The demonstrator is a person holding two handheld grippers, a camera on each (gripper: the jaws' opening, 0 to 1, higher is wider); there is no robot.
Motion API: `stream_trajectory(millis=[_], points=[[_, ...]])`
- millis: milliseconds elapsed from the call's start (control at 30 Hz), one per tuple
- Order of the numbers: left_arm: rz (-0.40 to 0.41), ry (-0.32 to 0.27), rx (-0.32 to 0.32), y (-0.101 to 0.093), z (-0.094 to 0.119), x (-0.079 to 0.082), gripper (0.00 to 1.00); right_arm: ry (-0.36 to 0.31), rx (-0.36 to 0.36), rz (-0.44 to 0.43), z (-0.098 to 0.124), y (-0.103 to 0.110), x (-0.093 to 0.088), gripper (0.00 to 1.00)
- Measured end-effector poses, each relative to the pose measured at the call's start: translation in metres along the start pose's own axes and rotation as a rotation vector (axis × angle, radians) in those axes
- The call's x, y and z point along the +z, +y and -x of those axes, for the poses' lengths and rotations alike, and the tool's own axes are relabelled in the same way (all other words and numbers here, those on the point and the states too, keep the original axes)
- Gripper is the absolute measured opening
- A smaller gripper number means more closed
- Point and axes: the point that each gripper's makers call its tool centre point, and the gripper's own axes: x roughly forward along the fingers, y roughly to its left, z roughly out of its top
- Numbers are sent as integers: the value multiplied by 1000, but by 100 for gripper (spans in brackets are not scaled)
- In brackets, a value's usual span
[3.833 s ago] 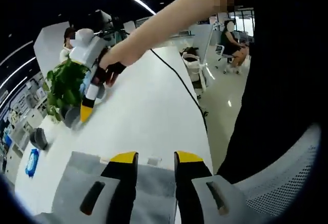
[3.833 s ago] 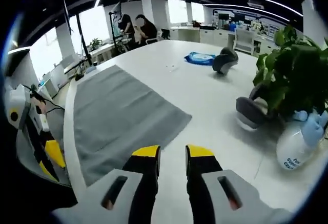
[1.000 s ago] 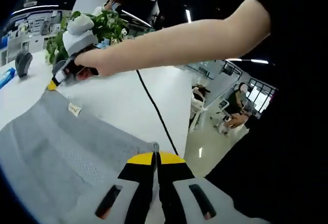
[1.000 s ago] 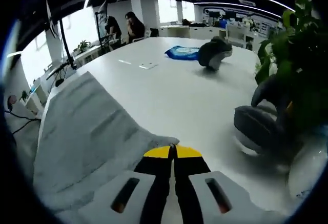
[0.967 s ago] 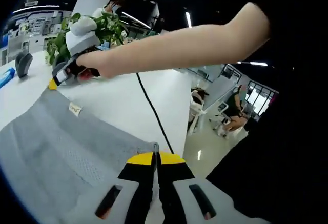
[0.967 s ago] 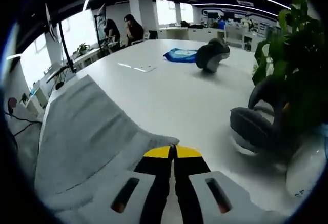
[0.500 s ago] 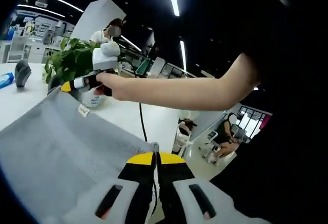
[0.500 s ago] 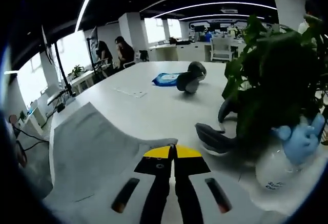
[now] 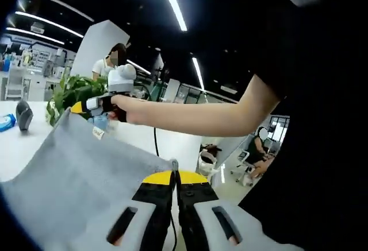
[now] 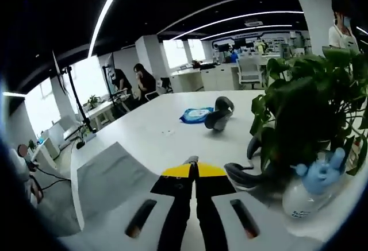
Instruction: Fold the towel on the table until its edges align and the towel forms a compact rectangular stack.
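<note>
Grey towel [image 9: 75, 170] hangs lifted off the white table [image 10: 155, 133], held by 2 corners. In the left gripper view the left gripper [image 9: 174, 177] has its yellow-tipped jaws pressed together on 1 towel corner; the cloth stretches away up-left to the right gripper [image 9: 77, 107], held in a person's hand [image 9: 123, 108], w/ a small tag on the edge near it. In the right gripper view the right gripper [image 10: 192, 171] is likewise pinched on a towel corner, and the rest of the towel [image 10: 109, 179] drapes down to the table's near-left part.

Table top is white and long. On it, farther out: a blue packet [image 10: 196, 115] w/ a dark grey rounded object [image 10: 218, 112] just beside it. To the right stands a leafy green plant [image 10: 302, 113], a white spray bottle [image 10: 307, 190] w/ pale blue top at its foot, and another dark curved object [image 10: 247, 173] near it.

Room: open office, dark ceiling w/ long light strips, white pillars, windows at the far left, desks w/ 2 people seated in the background.
</note>
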Motion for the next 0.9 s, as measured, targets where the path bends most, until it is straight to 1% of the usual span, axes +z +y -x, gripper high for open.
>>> stream_trajectory(millis=[33, 67, 133, 167, 233, 267, 333, 400, 433, 567, 600, 633, 700, 767, 900], points=[[-28, -1, 13, 0, 2, 3, 2, -7, 6, 4, 1, 4, 5, 0], [-73, 6, 26, -1, 5, 5, 2, -10, 7, 7, 1, 7, 8, 0], [-140, 15, 28, -6, 11, 11, 2, -14, -5, 30, 3, 13, 15, 0], [-157, 8, 29, -8, 13, 15, 2, -17, -9, 32, 5, 15, 18, 0], [-187, 0, 21, -15, 22, 23, 2, -39, -15, 18, 7, 25, 28, 0], [-189, -1, 23, -15, 24, 24, 2, -46, -15, 10, 7, 29, 32, 0], [-196, -1, 29, -18, 37, 32, 2, -48, -14, 25, 7, 43, 38, 0], [-269, 32, 46, -17, 51, 36, 2, -31, -27, 62, 5, 51, 40, 0], [-310, 54, 40, -18, 58, 37, 2, -26, -26, 73, 4, 55, 41, 0], [-347, 100, 41, -17, 77, 34, 2, -4, -45, 92, -1, 68, 42, 0], [-390, 118, 49, -17, 84, 33, 2, -2, -50, 96, -2, 71, 42, 0], [-418, 122, 53, -18, 88, 34, 2, -4, -52, 98, -2, 77, 44, 0], [-421, 114, 58, -24, 97, 35, 2, -14, -58, 101, -4, 88, 49, 0], [-384, 89, 62, -24, 102, 37, 2, -23, -62, 99, -8, 98, 53, 0], [-355, 86, 67, -21, 114, 28, 1, -17, -74, 128, -20, 116, 58, 0]])
